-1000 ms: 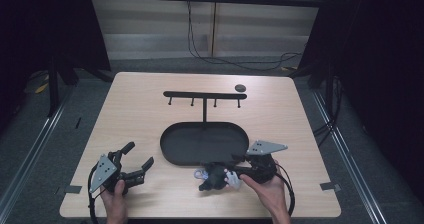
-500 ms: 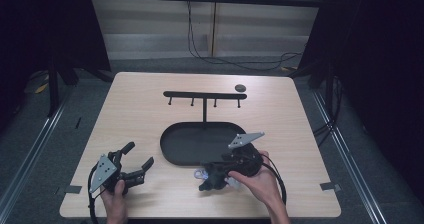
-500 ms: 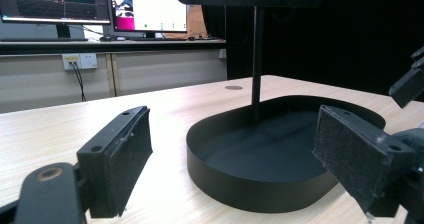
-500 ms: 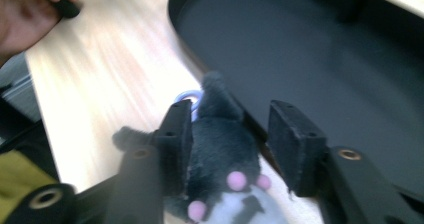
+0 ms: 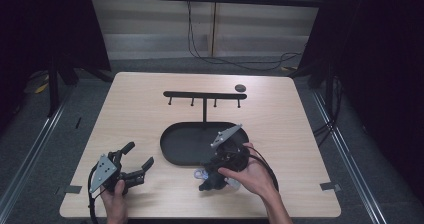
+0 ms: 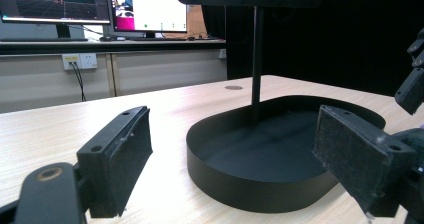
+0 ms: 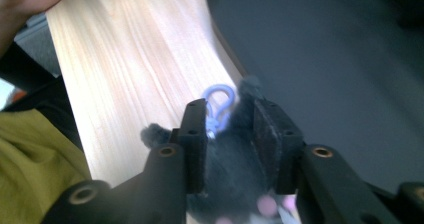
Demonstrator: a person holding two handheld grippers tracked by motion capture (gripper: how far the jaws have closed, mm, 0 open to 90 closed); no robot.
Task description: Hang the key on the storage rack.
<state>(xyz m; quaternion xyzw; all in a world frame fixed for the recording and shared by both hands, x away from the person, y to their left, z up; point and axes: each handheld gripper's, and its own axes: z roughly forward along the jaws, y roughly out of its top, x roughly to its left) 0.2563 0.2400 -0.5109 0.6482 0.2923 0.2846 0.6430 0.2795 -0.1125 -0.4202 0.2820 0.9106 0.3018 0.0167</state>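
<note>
My right gripper (image 7: 227,134) clamps down on a dark, fuzzy plush keychain (image 7: 235,154) at the near rim of the black oval tray (image 5: 172,151), its pale blue clasp (image 7: 218,100) poking out beyond my pads. A second ago these jaws stood wider; they have just been closing, with the soft body of the toy between them, and now appear pressed into its fur. The hand has also swung from the tray's right end toward its near edge, the grey plate now tipped over the tray. I judge the pick to be secured, which would clear the way to lift the charm to the hook rack (image 5: 205,95) rising from the tray's far side. My left gripper (image 5: 134,165) rests on the wooden table (image 5: 130,114) left of the tray, jaws spread wide and empty.
</note>
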